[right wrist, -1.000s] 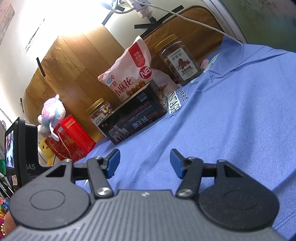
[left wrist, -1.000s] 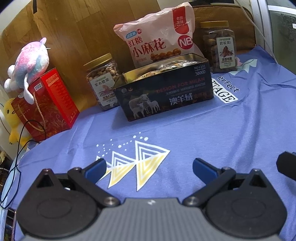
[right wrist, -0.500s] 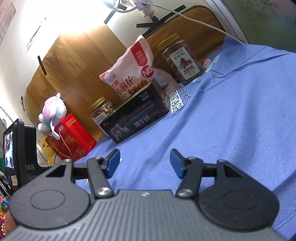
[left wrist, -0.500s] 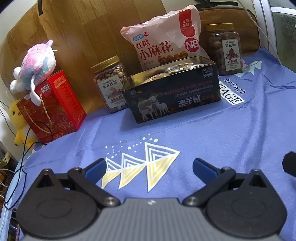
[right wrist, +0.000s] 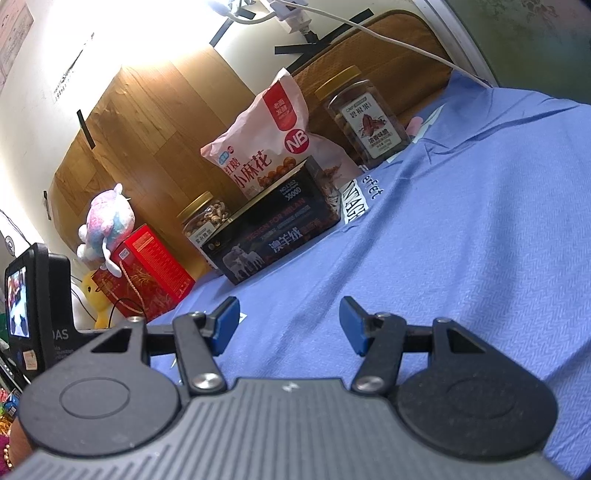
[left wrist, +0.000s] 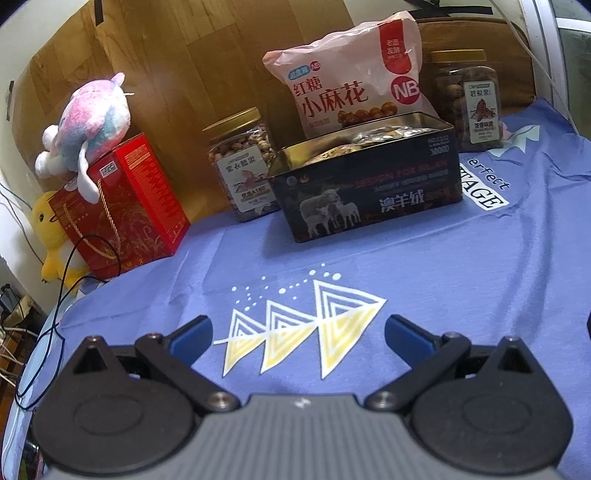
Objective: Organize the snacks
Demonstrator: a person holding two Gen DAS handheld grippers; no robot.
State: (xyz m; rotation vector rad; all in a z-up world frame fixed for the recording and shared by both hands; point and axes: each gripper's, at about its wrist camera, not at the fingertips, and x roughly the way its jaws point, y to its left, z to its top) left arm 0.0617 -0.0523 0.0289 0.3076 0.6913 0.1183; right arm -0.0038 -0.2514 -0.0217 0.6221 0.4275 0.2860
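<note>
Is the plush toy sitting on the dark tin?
No, the plush toy sits on the red box, left of the dark tin.

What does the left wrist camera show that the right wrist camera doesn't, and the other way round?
Only the left wrist view shows the yellow-and-white triangle print on the blue cloth and the snacks inside the open dark tin.

Only the right wrist view shows a small screen device at the far left and a white cable overhead.

Both show the pink snack bag, two gold-lidded jars, the red box, the plush toy, and an open, empty gripper.
</note>
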